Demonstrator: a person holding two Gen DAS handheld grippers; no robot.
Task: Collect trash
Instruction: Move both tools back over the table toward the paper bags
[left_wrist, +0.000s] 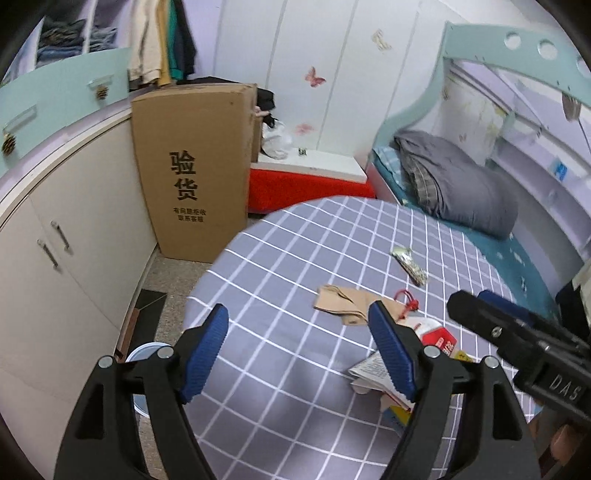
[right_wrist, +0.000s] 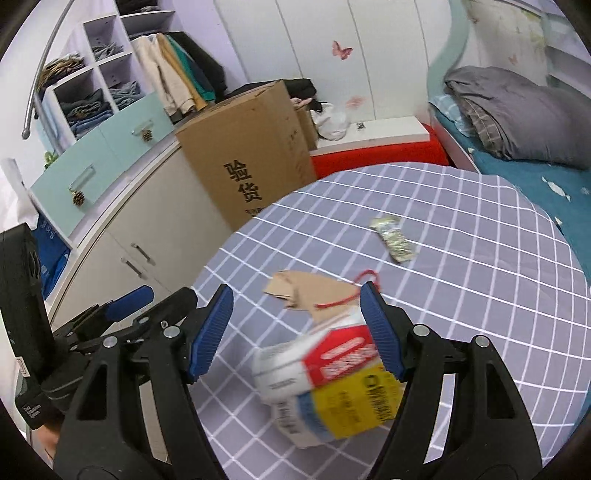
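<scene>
Both my left hand-held gripper (left_wrist: 299, 354) and right hand-held gripper (right_wrist: 299, 332) gape wide, empty; flattened carton (right_wrist: 325, 384), brown paper (right_wrist: 295, 291) and foil wrapper (right_wrist: 391, 236) remain uncollected on the table (right_wrist: 480, 295).

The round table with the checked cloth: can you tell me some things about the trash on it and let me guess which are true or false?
1. A crumpled foil wrapper lies on the checked tablecloth. True.
2. The red string is tied to a glass bottle. False: it sits on flat brown paper pieces.
3. The red, yellow and white carton lies nearest the right tool. True.
4. The left tool is squeezing the wrapper. False: it is open, holding nothing.
5. The big cardboard box stands on the table. False: it stands on the floor beside it.
</scene>
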